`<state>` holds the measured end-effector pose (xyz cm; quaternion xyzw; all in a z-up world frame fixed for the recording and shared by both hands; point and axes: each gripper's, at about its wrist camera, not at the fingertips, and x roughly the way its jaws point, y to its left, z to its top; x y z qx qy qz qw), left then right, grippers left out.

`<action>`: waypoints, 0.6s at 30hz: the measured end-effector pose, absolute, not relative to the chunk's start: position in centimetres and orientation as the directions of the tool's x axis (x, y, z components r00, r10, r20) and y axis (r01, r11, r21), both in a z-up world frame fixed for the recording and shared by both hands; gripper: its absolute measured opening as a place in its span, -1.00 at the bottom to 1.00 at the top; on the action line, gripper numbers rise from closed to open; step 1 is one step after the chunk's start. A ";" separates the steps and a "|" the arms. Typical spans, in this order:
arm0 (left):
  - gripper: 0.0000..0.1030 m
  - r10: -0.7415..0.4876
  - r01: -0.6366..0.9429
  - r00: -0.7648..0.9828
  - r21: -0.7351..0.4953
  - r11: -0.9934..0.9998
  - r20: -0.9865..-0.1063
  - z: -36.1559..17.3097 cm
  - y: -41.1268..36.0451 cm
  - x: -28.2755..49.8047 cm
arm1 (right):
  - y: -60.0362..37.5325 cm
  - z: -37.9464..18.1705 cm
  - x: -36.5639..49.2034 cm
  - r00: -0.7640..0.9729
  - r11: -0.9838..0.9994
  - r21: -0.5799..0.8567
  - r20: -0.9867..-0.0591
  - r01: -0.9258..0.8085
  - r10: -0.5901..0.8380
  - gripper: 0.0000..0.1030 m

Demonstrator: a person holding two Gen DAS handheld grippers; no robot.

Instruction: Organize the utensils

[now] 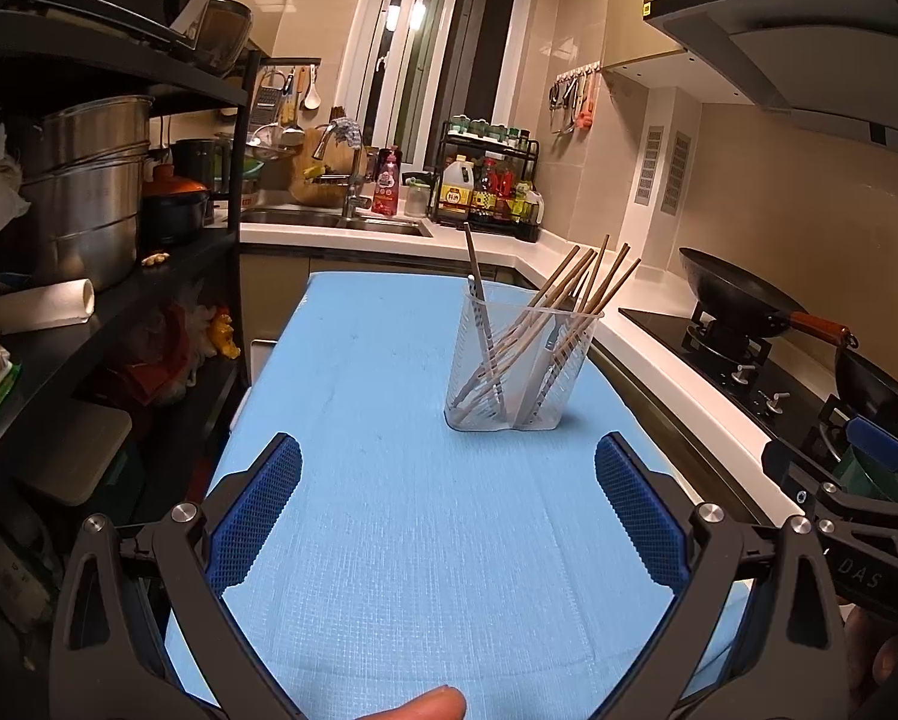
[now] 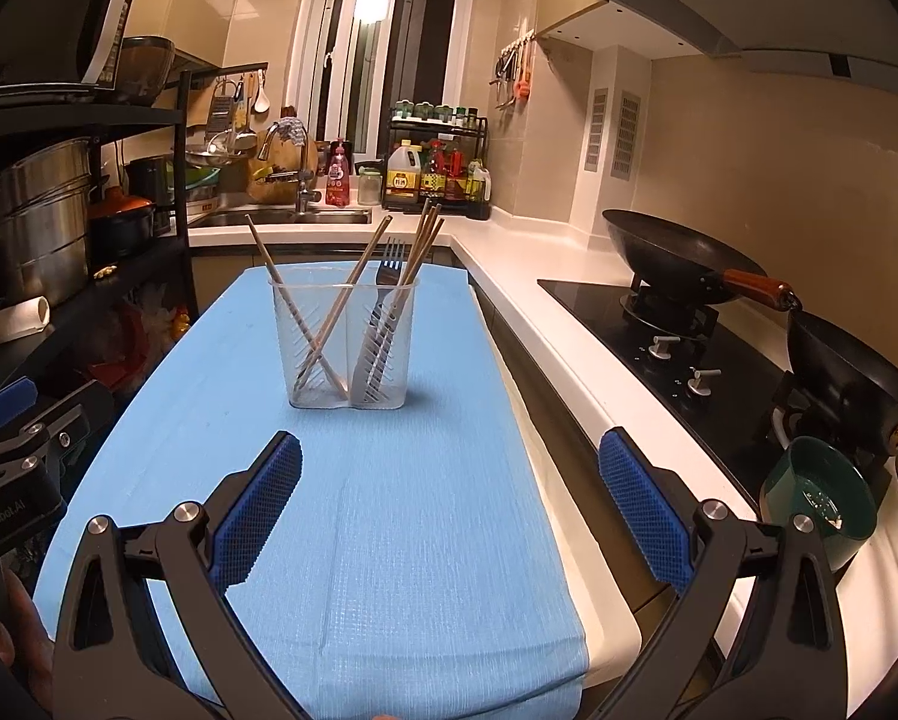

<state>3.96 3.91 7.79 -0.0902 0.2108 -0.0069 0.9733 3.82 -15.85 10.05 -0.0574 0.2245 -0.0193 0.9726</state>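
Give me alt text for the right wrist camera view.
A clear plastic two-compartment utensil holder stands on a blue cloth-covered table, wooden chopsticks in its left compartment, a metal fork and more chopsticks in its right. The open right claw frames it, empty.

Clear plastic holder (image 2: 346, 343), wooden chopsticks (image 1: 593, 279), woven blue cloth (image 2: 413, 540).

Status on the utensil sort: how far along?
Looks essentially done: the wooden chopsticks and the metal fork stand in separate compartments of the clear plastic two-compartment holder on the blue cloth. Nothing in hand: left gripper and right gripper are both open and empty. No loose utensils visible on the cloth.
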 end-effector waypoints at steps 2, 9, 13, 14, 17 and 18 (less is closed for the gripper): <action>0.85 -0.053 -0.023 0.911 -0.179 0.984 -0.409 7.8 3.9 3.9 | -15.9 10.1 3.8 0.898 0.993 -0.121 -0.436 0.011 -0.063 0.89; 0.85 -0.049 -0.020 0.916 -0.167 0.986 -0.399 7.9 3.8 3.9 | -16.1 10.5 3.5 0.905 0.993 -0.121 -0.420 0.012 -0.062 0.89; 0.85 -0.053 -0.017 0.916 -0.169 0.986 -0.398 7.9 3.8 3.8 | -16.3 10.1 3.5 0.901 0.993 -0.113 -0.429 0.014 -0.062 0.89; 0.85 -0.054 -0.015 0.916 -0.167 0.986 -0.398 7.9 3.8 3.8 | -16.2 10.0 3.5 0.899 0.994 -0.113 -0.433 0.011 -0.059 0.89; 0.85 -0.055 -0.012 0.916 -0.165 0.986 -0.396 7.9 3.7 3.9 | -15.9 9.9 3.6 0.898 0.993 -0.119 -0.437 0.007 -0.059 0.89; 0.85 -0.056 -0.012 0.916 -0.165 0.986 -0.398 7.8 3.7 4.0 | -15.9 9.9 3.6 0.898 0.993 -0.118 -0.436 0.007 -0.058 0.89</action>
